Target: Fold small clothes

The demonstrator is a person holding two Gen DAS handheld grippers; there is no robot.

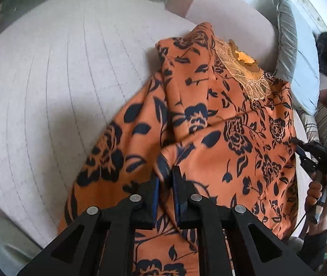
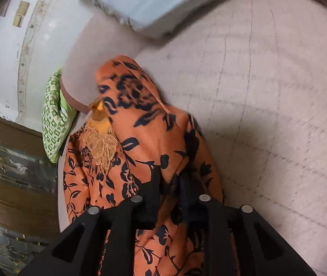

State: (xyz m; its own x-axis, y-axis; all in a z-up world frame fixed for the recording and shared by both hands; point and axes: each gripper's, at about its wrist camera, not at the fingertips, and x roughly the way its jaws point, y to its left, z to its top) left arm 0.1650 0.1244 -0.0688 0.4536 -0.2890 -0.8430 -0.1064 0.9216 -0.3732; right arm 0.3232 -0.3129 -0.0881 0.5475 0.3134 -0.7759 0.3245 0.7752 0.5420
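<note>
An orange garment with a dark floral print (image 1: pixel 221 124) and a lace neckline (image 1: pixel 244 69) lies on a pale quilted mattress (image 1: pixel 48 80). My left gripper (image 1: pixel 165 181) is shut on a fold of its lower edge. My right gripper (image 2: pixel 169 184) is shut on the fabric at the opposite side (image 2: pixel 140 138). In the left wrist view the right gripper (image 1: pixel 315 158) shows at the garment's right edge, held by a hand. The fabric hangs in folds between the two grippers.
A light blue pillow (image 2: pixel 154 2) and a grey-edged cushion (image 1: pixel 287 36) lie at the head of the mattress (image 2: pixel 278 92). A green patterned cloth (image 2: pixel 53 124) sits at the bed's edge. A wooden and glass panel (image 2: pixel 9 161) stands beside the bed.
</note>
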